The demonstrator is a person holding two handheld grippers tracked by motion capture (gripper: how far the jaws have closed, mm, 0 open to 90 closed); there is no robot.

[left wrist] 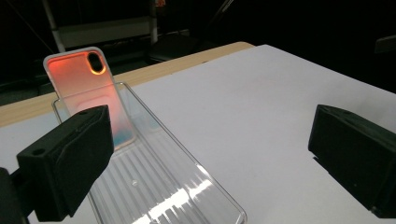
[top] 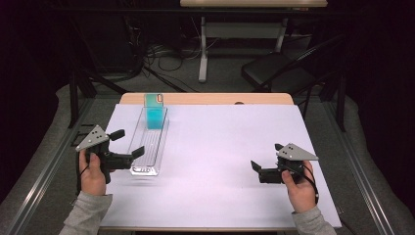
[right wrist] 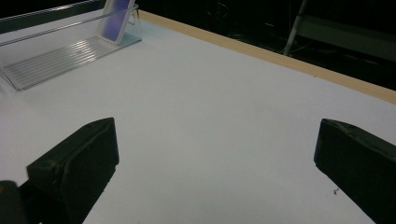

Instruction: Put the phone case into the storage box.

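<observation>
Holding your left tongs (top: 128,142) apart beside clear tray (top: 138,170); phone case (top: 156,117) leans upright at tray's far end, straight ahead. Tray runs away from you. Right tongs (top: 254,168) apart, well off.

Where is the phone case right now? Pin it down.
In the high view the phone case stands propped at the far end of the clear tray, on the table's left side, just beyond the open left tongs.

clear glossy plastic tray (left wrist: 177,196), ribbed.
</observation>
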